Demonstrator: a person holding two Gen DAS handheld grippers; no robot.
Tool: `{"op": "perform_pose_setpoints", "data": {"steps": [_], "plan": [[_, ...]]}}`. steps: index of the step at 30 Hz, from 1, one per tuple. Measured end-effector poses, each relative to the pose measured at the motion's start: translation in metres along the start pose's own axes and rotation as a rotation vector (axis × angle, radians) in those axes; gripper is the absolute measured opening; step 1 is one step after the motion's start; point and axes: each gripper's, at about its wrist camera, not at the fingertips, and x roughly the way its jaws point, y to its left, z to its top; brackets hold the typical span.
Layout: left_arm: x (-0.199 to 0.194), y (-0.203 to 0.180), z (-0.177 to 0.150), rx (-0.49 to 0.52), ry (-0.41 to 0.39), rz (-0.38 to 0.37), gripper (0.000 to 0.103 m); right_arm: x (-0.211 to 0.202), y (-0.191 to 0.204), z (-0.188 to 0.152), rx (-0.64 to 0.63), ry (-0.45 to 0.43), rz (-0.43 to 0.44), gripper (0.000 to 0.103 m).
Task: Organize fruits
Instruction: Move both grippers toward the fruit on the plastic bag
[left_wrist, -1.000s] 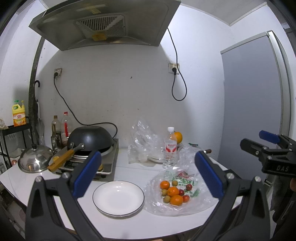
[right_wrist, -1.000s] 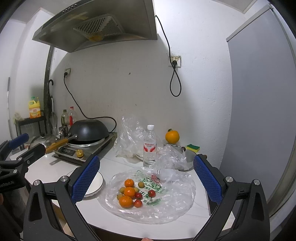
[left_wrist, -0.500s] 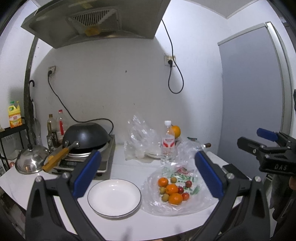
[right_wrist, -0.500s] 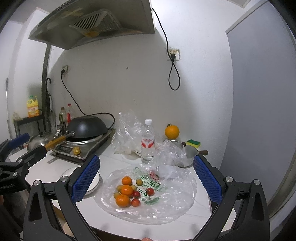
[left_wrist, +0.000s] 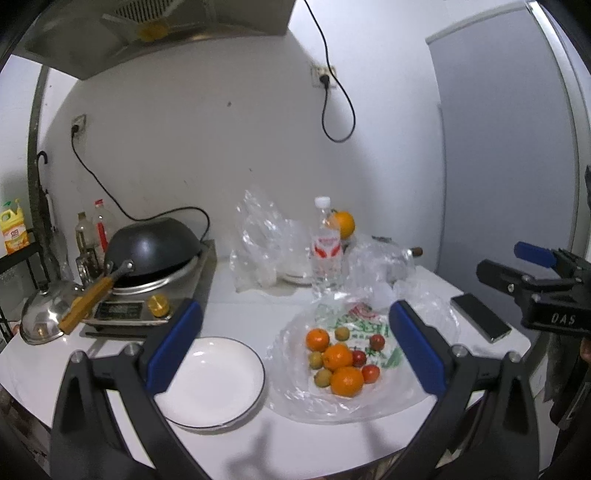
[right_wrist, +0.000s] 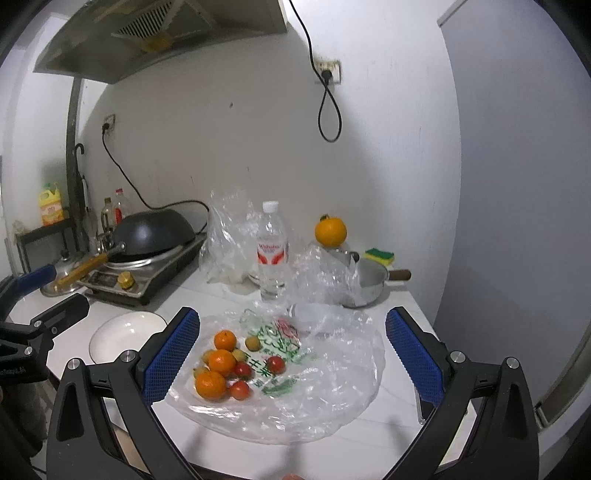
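Orange mandarins (left_wrist: 337, 356), red cherry tomatoes (left_wrist: 370, 373) and a few small yellow-green fruits (left_wrist: 323, 376) lie heaped on a flattened clear plastic bag (right_wrist: 325, 373), just to the right of the white plate (left_wrist: 210, 380). The plate is bare, so by my reading no sorting has begun. Beyond the plate and apart from the heap, a larger orange (right_wrist: 330, 231) sits behind the water bottle (right_wrist: 272, 251).

Both tools hover short of the heap: the left gripper (left_wrist: 291, 345) and the right gripper (right_wrist: 291, 356) each have their jaws spread wide, with nothing between the blue pads.

The mandarins should be firm and light; take each across its widest part. Thin-skinned tomatoes would likely burst under a hard pinch. What the yellow-green fruits are is hard to tell at this size. The bag is slick and crinkly, so a low pinch could snag the film.
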Motion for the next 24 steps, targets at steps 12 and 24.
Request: {"op": "perform_pose_setpoints", "data": {"steps": [12, 24], "plan": [[0.057, -0.029, -0.023, 0.037, 0.128, -0.041, 0.102, 0.042, -0.022, -0.019, -0.001, 0.066, 0.034, 0.099], [0.099, -0.059, -0.053, 0.095, 0.245, -0.099, 0.101, 0.076, -0.034, -0.04, -0.006, 0.144, 0.111, 0.086]]}}
